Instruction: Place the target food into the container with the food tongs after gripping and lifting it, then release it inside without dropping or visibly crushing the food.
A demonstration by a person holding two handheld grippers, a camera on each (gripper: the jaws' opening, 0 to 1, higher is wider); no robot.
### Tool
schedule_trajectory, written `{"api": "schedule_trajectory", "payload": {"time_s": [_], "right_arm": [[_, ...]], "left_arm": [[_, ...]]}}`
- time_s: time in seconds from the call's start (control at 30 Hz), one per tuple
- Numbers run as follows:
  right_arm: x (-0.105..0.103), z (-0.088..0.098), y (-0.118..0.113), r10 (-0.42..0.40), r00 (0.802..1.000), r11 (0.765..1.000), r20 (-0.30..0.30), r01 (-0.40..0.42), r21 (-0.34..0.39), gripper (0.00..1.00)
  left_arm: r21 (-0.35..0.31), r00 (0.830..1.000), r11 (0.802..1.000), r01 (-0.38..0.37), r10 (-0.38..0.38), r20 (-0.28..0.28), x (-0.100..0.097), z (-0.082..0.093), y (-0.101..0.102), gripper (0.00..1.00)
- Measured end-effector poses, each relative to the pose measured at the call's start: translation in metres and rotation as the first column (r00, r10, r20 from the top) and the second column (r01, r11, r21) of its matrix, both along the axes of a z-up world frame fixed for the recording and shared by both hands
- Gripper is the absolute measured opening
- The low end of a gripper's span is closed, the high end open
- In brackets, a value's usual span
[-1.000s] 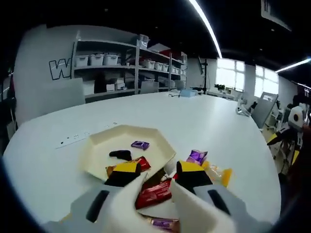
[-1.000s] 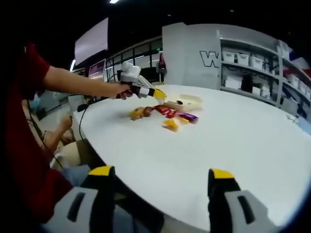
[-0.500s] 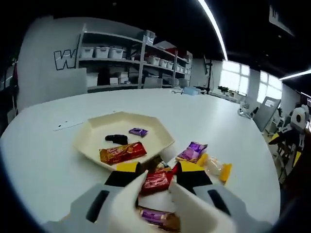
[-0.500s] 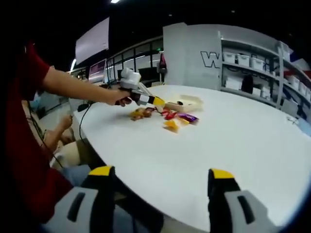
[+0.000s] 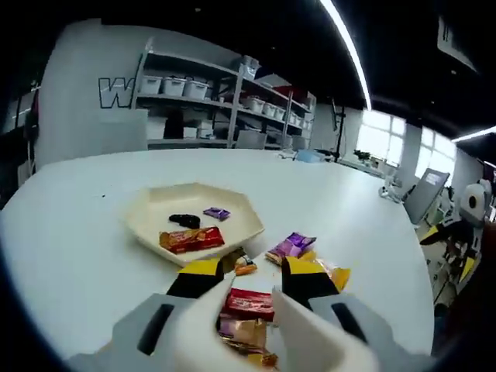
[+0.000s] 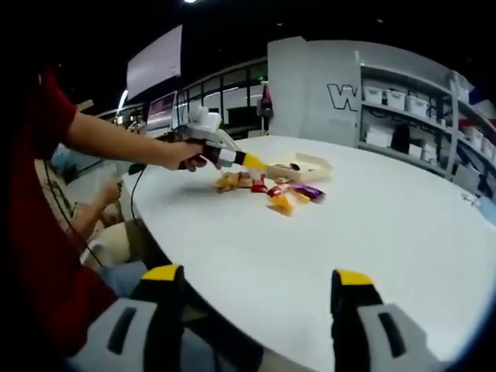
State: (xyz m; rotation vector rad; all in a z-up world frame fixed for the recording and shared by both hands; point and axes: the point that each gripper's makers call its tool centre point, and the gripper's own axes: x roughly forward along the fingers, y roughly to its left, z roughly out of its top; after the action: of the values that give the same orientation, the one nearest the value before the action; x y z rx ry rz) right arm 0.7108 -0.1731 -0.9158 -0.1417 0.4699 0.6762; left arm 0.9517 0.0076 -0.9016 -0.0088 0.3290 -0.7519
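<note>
Red wrapper [image 5: 249, 303] sits between the left hand-held gripper's [image 5: 249, 279] spread, empty jaws: close gently, lift level, then carry to the cream tray [image 5: 139, 215]; right hand-held gripper [image 6: 260, 288] hangs open.

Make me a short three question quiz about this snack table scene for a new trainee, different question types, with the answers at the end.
1. True or false: the cream tray already holds a red wrapped snack.
2. What lies between the jaws of the left hand-held gripper? A) the red bar B) the purple packet C) a spoon
3. Fill in: the right hand-held gripper hovers over the white ____, jaws apart and holding nothing.

Key: 1 true; 2 A; 3 table.
</note>
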Motion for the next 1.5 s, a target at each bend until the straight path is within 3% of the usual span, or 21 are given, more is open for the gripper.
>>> {"api": "schedule_trajectory", "payload": {"time_s": [0.1, 0.2, 0.27, 0.33, 0.43, 0.87, 0.97, 1.1, 1.2, 1.37, 1.4, 1.5], "right_arm": [[-0.001, 0.001, 0.001, -0.002, 1.000, 1.000, 0.003, 0.002, 0.002, 0.75], [-0.002, 0.001, 0.000, -0.004, 1.000, 1.000, 0.005, 0.004, -0.001, 0.75], [-0.002, 0.002, 0.000, -0.006, 1.000, 1.000, 0.006, 0.006, 0.002, 0.75], [-0.003, 0.002, 0.000, -0.007, 1.000, 1.000, 0.008, 0.007, 0.003, 0.75], [-0.003, 0.002, 0.000, -0.007, 1.000, 1.000, 0.008, 0.007, 0.003, 0.75], [-0.007, -0.001, 0.012, 0.028, 1.000, 1.000, 0.005, -0.028, -0.010, 0.74], [-0.008, -0.002, 0.012, 0.029, 1.000, 0.999, 0.004, -0.029, -0.013, 0.74], [-0.008, -0.002, 0.011, 0.028, 1.000, 1.000, 0.005, -0.027, -0.012, 0.74], [-0.009, -0.002, 0.010, 0.027, 1.000, 1.000, 0.004, -0.027, -0.011, 0.74], [-0.008, -0.003, 0.007, 0.020, 1.000, 1.000, 0.003, -0.020, -0.010, 0.74], [-0.008, -0.002, 0.006, 0.017, 1.000, 1.000, 0.003, -0.017, -0.008, 0.74], [-0.007, -0.001, 0.003, 0.009, 1.000, 1.000, 0.006, -0.009, -0.007, 0.74]], "left_arm": [[-0.032, 0.996, 0.998, -0.062, 0.059, -0.068, 0.017, -0.007, 0.020, 0.28], [-0.031, 0.993, 0.997, -0.070, 0.067, -0.093, 0.022, -0.016, 0.028, 0.28], [-0.067, 0.981, 0.995, -0.079, 0.065, -0.183, 0.016, -0.026, 0.029, 0.27], [-0.114, 0.976, 0.990, -0.084, 0.059, -0.211, 0.008, -0.024, 0.027, 0.27], [-0.088, 0.982, 0.993, -0.076, 0.059, -0.180, 0.002, -0.024, 0.028, 0.28], [-0.100, 0.977, 0.994, -0.054, 0.032, -0.211, -0.039, -0.025, 0.022, 0.28], [-0.058, 0.983, 0.998, -0.007, -0.004, -0.185, -0.047, -0.023, 0.015, 0.28], [0.034, 0.995, 0.997, 0.074, -0.072, -0.066, -0.049, -0.015, 0.002, 0.28], [0.100, 0.987, 0.982, 0.157, -0.160, 0.023, -0.051, -0.010, -0.012, 0.28], [0.153, 0.968, 0.957, 0.246, -0.250, 0.006, -0.051, -0.019, -0.026, 0.28], [0.183, 0.958, 0.945, 0.269, -0.282, 0.045, -0.047, -0.019, -0.028, 0.28], [0.208, 0.947, 0.930, 0.304, -0.318, 0.036, -0.046, -0.024, -0.032, 0.29]]}}
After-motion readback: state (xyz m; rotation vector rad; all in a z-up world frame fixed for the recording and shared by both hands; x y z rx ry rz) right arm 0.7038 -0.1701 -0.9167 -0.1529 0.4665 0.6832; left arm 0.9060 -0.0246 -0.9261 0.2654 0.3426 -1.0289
